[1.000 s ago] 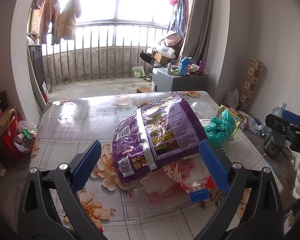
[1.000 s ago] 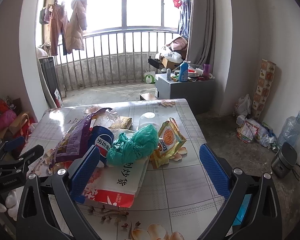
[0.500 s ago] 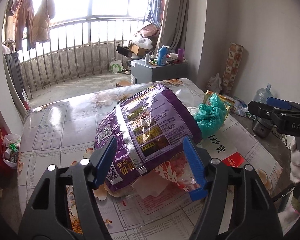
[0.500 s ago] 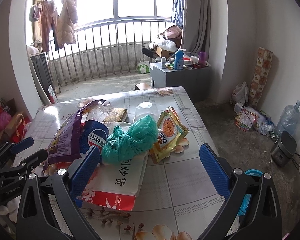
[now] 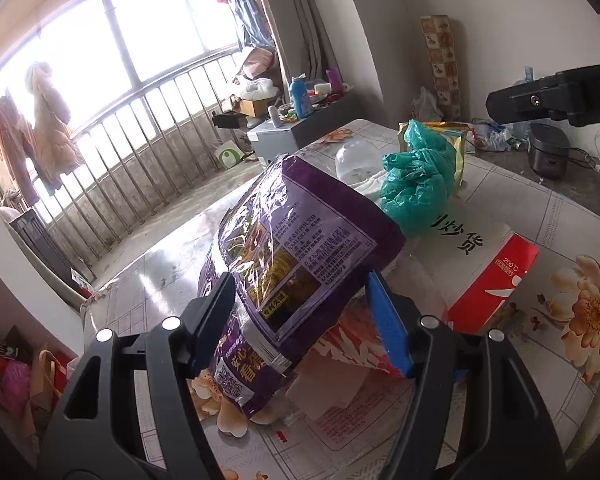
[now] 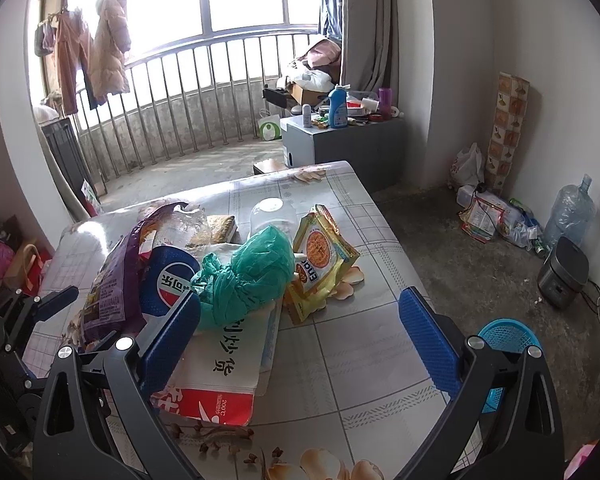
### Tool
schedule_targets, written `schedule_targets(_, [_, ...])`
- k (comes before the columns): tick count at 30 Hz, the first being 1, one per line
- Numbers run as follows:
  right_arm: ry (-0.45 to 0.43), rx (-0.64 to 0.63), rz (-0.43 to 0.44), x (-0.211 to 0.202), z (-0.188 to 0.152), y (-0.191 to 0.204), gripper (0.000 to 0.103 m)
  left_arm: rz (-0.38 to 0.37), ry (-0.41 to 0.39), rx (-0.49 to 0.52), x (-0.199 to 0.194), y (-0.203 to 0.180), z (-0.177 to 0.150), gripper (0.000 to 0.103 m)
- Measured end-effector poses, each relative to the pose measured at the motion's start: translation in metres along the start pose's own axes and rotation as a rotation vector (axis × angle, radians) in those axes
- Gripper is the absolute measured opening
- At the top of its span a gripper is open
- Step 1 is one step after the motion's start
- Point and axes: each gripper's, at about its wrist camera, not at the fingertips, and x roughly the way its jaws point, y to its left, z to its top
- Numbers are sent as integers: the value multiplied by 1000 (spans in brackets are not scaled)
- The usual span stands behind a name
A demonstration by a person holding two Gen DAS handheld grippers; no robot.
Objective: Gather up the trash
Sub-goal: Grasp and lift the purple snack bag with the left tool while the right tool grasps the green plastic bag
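- Two tongs are ours: the left tongs sit low over the tabletop, and the right tongs hang spread wide with nothing between their pads.
- One purple snack bag lies propped on the heap, its lower end between the pads of the left tongs. Both pads sit against its sides, so we read the left tongs as pinching the bag.
- One crumpled green plastic bag rests on top of the heap, just beyond the right tongs' left pad and apart from it.
- One white-and-red paper bag lies flat under the green one; its near corner reaches between the right tongs' fingers, untouched.
- One yellow noodle packet leans beside the green bag, on its right in the right wrist view.
- One blue cola label shows between the purple bag and the green bag.
- One clear plastic lid sits behind the heap.
- One blue basket stands on the floor, past the tabletop's right edge.
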Motion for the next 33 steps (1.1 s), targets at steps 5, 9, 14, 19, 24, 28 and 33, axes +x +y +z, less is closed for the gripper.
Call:
schedule_targets(5, [4,1,-2,1,-1,1,97,76,-12,121,-3,-12,5,64])
schedule_targets(9, [7,6,2,2,-1,2,97,91,-5,151,-8,-17,4,64])
schedule_targets(14, [5,2,0,0,-3,1,97,154,5,156,-26,-3,-8,64])
schedule_targets(19, [9,11,6,0,-4,1,97,196,59,203,-28,9,-32,64])
schedule_targets(24, [-4,-1,9,-5,-4,4,97,205,78,268,-16,9,-40,64])
schedule_targets(28, [-7,-5,5,-9,-4,5,97,232,76,367,3,0,-43,64])
schedule_targets(33, [-5,-1,2,-10,-6,5,97,254,49,410,6,-2,-39,35])
